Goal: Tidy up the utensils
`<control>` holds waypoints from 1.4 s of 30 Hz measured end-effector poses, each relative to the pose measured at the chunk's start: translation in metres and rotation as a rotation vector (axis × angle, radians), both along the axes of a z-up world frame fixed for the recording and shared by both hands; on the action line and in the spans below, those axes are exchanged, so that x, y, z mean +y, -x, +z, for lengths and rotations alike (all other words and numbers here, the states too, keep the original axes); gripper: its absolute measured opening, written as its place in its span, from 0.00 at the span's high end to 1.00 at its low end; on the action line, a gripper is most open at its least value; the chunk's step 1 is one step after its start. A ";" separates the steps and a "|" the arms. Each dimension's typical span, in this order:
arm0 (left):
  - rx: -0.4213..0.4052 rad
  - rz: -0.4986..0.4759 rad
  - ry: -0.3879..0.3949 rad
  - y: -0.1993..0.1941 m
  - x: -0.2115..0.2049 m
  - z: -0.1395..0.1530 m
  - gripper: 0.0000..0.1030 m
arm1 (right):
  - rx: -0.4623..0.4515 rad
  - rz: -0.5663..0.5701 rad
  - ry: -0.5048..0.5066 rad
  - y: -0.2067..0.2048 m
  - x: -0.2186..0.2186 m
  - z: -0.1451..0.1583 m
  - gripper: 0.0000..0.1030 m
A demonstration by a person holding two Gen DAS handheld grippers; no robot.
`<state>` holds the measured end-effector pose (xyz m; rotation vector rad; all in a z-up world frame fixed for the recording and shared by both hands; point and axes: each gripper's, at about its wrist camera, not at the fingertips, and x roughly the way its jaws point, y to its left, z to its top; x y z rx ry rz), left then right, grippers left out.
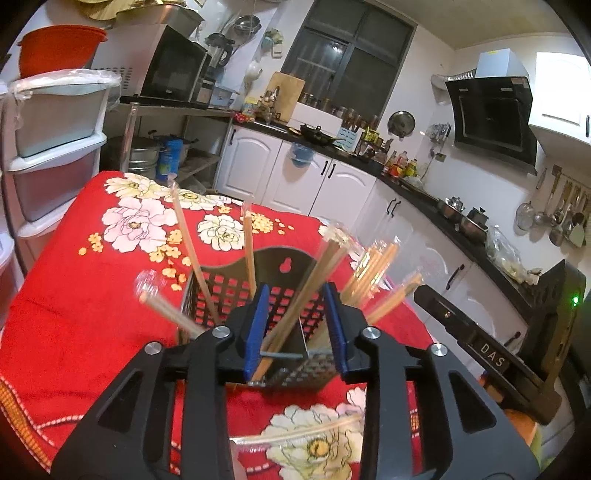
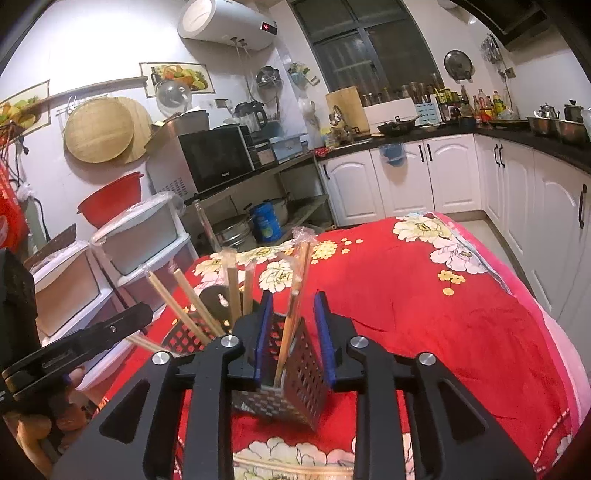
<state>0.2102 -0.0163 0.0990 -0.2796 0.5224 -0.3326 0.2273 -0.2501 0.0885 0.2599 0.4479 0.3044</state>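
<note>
Chopsticks (image 1: 295, 306) (about nine, wrapped) fill one basket (image 1: 291, 373).

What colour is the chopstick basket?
Black basket, clearest in the left wrist view.

A cramped home kitchen after dark, as I see it from my remote station.

White cabinets (image 2: 402, 177) under a black counter (image 2: 517, 134) run from 12 to 3 o'clock; a dark window (image 2: 369, 48) at 12, a water heater (image 2: 229, 22) at 11, a microwave (image 2: 214, 158) at 10.

Chopsticks (image 1: 295, 295) in holder (image 1: 280, 291) on tablecloth (image 1: 92, 295)
</note>
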 end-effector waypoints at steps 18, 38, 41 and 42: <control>0.041 0.053 -0.033 0.057 0.016 -0.038 0.36 | 0.018 0.040 0.137 0.062 0.007 -0.031 0.40; -0.039 0.133 -0.181 0.106 0.005 -0.067 0.11 | -0.009 0.031 0.164 0.109 0.000 -0.062 0.08; -0.052 0.134 -0.185 0.109 0.004 -0.073 0.11 | -0.021 0.025 0.178 0.115 0.002 -0.069 0.07; -0.056 0.134 -0.184 0.110 0.004 -0.075 0.11 | -0.028 0.025 0.182 0.117 0.003 -0.071 0.07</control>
